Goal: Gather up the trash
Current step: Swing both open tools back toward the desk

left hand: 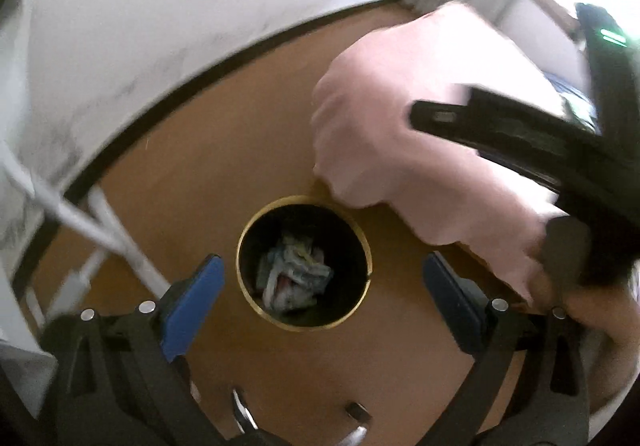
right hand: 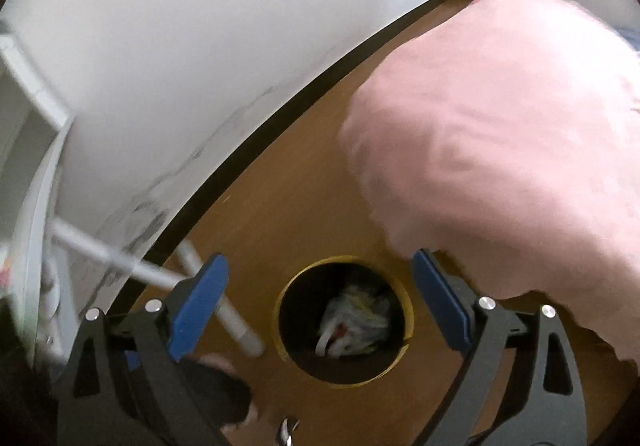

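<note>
Both claws, left (left hand: 323, 300) and right (right hand: 320, 302), gape wide and empty over the bin (left hand: 305, 263) at lower centre, likely lining up on the trash (left hand: 295, 275) inside.

The pink cloth (right hand: 500, 150) hides the bin's (right hand: 407, 304) far rim and runs off the right edge. The trash (left hand: 294, 274) inside is too blurred to name. White legs (left hand: 100, 230) smear at left.

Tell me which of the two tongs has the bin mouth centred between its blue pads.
The left tongs: the bin sits midway between its pads. In the right tongs view, it sits lower, nearer the right pad. Both are open and empty.
</note>
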Demonstrator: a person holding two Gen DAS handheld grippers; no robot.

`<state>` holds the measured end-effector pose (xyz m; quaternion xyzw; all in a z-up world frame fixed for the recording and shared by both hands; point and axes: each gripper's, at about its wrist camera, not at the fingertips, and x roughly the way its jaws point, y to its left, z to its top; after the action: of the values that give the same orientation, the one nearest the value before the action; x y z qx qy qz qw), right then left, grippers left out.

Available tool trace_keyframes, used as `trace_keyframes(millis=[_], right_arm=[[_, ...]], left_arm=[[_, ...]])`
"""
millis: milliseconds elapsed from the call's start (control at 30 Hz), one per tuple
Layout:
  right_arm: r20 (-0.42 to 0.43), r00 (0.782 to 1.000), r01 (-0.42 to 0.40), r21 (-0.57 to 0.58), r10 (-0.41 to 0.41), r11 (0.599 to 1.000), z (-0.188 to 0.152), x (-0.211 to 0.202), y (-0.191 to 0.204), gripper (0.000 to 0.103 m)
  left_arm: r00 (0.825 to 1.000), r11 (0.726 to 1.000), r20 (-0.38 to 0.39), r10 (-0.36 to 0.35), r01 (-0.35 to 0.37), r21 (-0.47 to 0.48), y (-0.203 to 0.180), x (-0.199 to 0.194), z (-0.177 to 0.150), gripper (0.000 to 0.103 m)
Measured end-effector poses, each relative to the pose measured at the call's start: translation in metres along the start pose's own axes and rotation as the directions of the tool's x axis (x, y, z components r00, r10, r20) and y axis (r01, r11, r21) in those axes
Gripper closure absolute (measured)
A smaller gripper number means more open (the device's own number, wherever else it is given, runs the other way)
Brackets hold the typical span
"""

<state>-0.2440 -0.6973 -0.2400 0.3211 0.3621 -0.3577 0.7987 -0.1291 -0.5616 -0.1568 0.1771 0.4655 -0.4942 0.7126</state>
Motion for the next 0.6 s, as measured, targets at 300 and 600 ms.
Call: trace_keyframes(millis=[300, 600], right_arm=[[0.443, 0.876, 0.215, -0.001, -0.193, 0.977, -0.005, -0.121, 0.024, 0.007], [0.406, 0.905, 0.038, -0.375, 0.126, 0.926, -0.047, -0.149, 0.174, 0.007]], left_arm=[[0.923, 0.981, 0.382, 0.037, -0.105, 0.16, 0.014, -0.2, -0.027, 0.006], [0.753, 0.8, 0.289, 0.591, -0.5, -0.333, 0.245, -0.327, -0.116, 0.006]])
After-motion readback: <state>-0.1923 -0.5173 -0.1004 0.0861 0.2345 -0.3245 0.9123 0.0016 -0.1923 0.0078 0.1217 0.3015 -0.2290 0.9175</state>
